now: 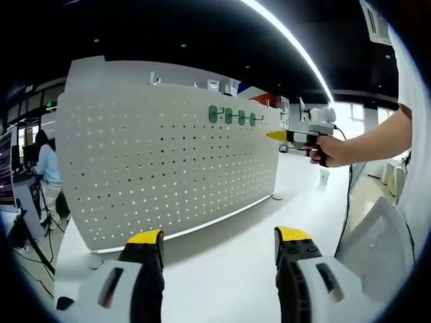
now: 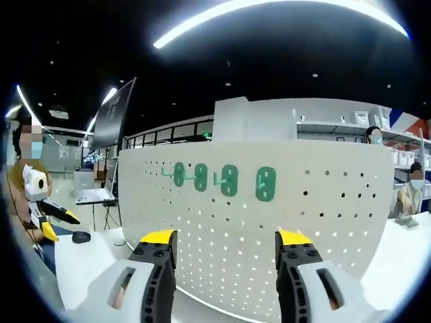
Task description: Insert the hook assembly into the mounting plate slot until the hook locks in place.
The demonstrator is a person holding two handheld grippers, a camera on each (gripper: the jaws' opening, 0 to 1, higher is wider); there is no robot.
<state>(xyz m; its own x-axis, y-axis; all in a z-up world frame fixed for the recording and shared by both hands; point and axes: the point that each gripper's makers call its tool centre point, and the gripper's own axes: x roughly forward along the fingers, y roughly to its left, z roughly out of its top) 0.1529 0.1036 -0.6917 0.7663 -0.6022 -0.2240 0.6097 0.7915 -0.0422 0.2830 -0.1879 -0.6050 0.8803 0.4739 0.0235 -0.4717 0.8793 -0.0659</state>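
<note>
A white perforated mounting plate stands upright on the table. Several green hook assemblies hang in a row near its top right corner. In the right gripper view the same plate is close ahead, with the green hooks side by side on its upper part. My left gripper is open and holds nothing, well short of the plate. My right gripper is open too, empty, its jaws framing the plate below the hooks. A hand holds the right gripper just right of the hook row.
The white table runs in front of the plate. A grey mesh chair is at the right. A person stands far left. The left gripper, a laptop and a mouse lie left of the plate.
</note>
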